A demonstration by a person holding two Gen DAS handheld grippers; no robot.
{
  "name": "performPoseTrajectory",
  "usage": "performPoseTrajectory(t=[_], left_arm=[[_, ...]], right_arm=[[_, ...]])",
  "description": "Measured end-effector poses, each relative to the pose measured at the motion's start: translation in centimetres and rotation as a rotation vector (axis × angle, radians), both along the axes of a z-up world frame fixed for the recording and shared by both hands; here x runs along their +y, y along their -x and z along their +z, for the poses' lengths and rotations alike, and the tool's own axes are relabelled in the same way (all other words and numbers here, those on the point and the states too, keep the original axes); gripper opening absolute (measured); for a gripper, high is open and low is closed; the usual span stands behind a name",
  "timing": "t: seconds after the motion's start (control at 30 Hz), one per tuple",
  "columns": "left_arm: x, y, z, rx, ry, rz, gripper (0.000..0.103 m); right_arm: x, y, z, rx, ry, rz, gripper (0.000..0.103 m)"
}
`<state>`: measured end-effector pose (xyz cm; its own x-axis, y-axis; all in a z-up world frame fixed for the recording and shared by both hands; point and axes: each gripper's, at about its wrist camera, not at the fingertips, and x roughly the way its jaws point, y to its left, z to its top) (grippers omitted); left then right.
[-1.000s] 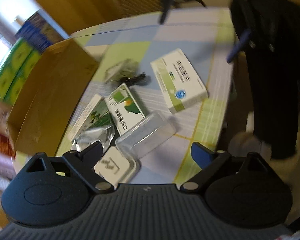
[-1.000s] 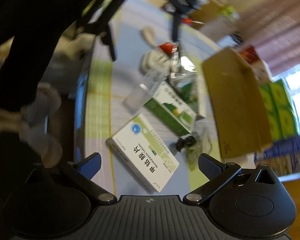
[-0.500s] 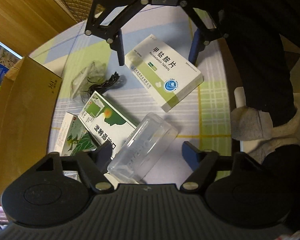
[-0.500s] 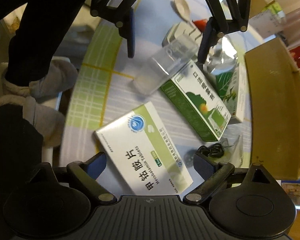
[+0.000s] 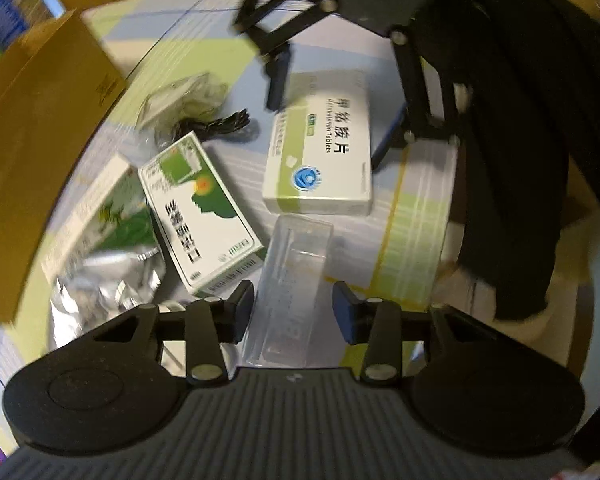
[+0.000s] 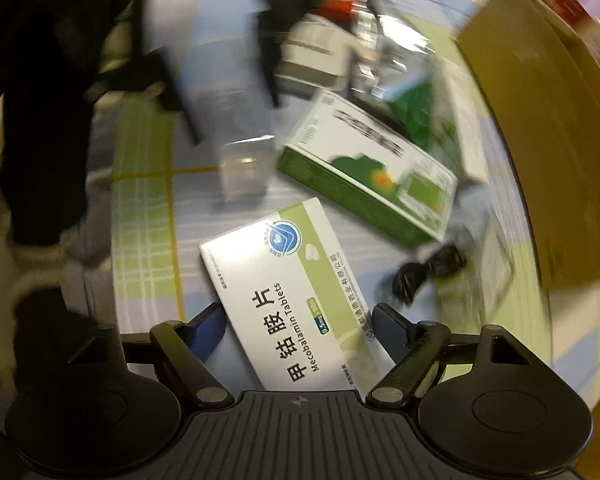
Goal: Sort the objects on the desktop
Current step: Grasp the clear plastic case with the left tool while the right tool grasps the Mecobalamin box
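Note:
A clear plastic case [image 5: 296, 264] lies on the checked tablecloth [image 5: 412, 232]. My left gripper [image 5: 294, 308] straddles its near end, open, with a thin gap on each side. A white and green Mecobalamin tablet box [image 6: 296, 292] lies flat between the fingers of my right gripper [image 6: 298, 324], which is open and close against the box's long sides. The left wrist view shows the same tablet box [image 5: 324, 160] with the right gripper [image 5: 328, 120] over its far end. The right wrist view shows the clear case [image 6: 244, 168] blurred.
A green medicine box [image 5: 200, 216] lies left of the case, with a leaf-print box [image 5: 108, 216] and a silver foil pouch [image 5: 104, 280] beyond it. A coiled black cable [image 5: 220, 124] and an open cardboard box [image 5: 32, 152] are at the left. A person's dark clothing [image 5: 520, 160] fills the right.
Both grippers have come down over their objects. The left fingers have narrowed around the clear case. The right fingers have drawn in slightly beside the tablet box.

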<state>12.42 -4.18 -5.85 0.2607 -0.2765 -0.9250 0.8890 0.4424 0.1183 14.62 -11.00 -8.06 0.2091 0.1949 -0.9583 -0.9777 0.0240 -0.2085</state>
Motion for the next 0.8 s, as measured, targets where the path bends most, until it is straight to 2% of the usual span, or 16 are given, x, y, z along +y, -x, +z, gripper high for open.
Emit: performPoseTrajectory(t=[0.07,0.17,0.27,0.33,0.43,0.5,0.57,0.67,0.73,0.8], left_arm=[[0.0,0.0,0.1,0.024,0.028,0.1,0.036],[0.2,-0.1,0.1,0.062,0.089,0.221,0.036],[0.1,0.3,0.0,0.06,0.107,0.272,0.036],[0.2,0.5,-0.1,0.058,0.116,0.286,0.036],[0.4,0.6,-0.2,0.056,0.131,0.304,0.036],[0.6,0.6,-0.2,0.057,0.14,0.327,0.036],[0.8,0.6,-0.2,0.059,0.153,0.353,0.036],[1.0,0.5,-0.1,0.08,0.18,0.391,0.036],[1.0,0.6,-0.2,0.09,0.192,0.415,0.036],[1.0,0.6,-0.3,0.088,0.191,0.437,0.036]], right_arm=[[-0.2,-0.5,0.5,0.026,-0.016,-0.112,0.07],[-0.2,-1.4,1.2,0.088,-0.052,-0.267,0.07],[-0.3,-1.4,1.2,0.083,-0.087,-0.248,0.073],[-0.1,-1.2,0.9,0.046,-0.093,-0.192,0.082],[-0.6,-0.7,0.2,0.01,-0.081,-0.074,0.085],[-0.5,-1.4,-0.9,0.014,-0.056,-0.049,0.085],[-0.2,-2.4,-1.4,0.041,-0.046,-0.092,0.085],[-0.3,-3.9,-1.5,0.122,-0.057,-0.227,0.08],[-0.6,-4.0,-1.5,0.13,-0.045,-0.277,0.074],[-0.9,-4.0,-1.5,0.129,-0.043,-0.339,0.073]])
